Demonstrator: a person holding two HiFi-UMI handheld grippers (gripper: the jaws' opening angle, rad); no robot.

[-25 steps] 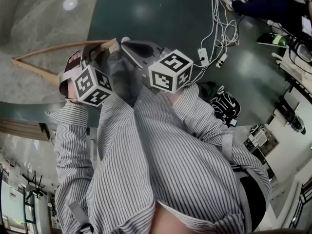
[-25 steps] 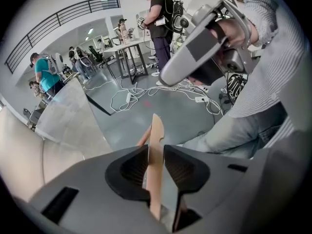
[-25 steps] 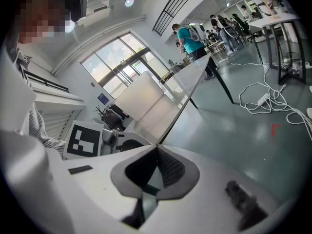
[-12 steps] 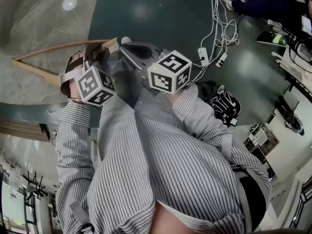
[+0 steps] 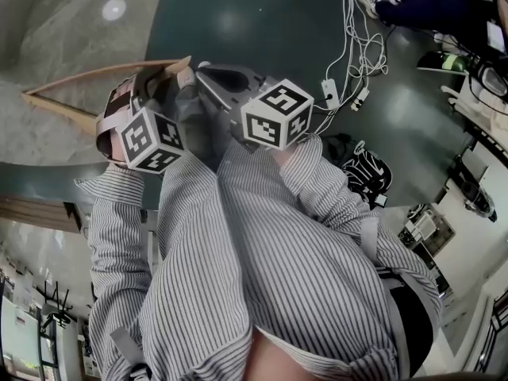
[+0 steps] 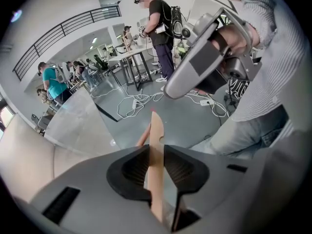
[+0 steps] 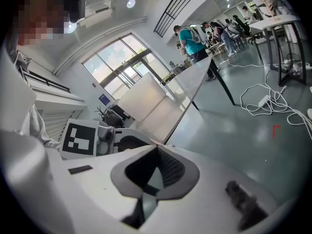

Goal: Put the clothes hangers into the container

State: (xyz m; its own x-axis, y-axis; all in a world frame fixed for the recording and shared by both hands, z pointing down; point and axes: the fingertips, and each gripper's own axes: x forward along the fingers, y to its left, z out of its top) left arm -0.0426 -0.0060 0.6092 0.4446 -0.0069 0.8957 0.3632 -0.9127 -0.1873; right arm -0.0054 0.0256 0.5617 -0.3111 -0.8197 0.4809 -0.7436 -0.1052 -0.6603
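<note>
In the head view a light wooden clothes hanger (image 5: 87, 78) sticks out to the left above the floor. In the left gripper view one wooden arm of the hanger (image 6: 156, 145) runs straight between the jaws. My left gripper (image 6: 156, 149) is shut on it; its jaws have just been closing with the wood between them. Its marker cube (image 5: 151, 140) shows beside the striped sleeve. My right gripper (image 7: 156, 148) hovers just right of the left one, its jaw tips meeting with nothing between them; its marker cube (image 5: 276, 115) faces the camera. No container is in view.
White cables and a power strip (image 5: 329, 92) lie on the dark green floor ahead. A black bag (image 5: 365, 169) sits to the right. Another person's legs (image 5: 421, 10) are at the top right. Tables and several people stand further off in the left gripper view.
The left gripper has tilted slightly, and the hanger has shifted a little with it. The right gripper has stayed where it was.
</note>
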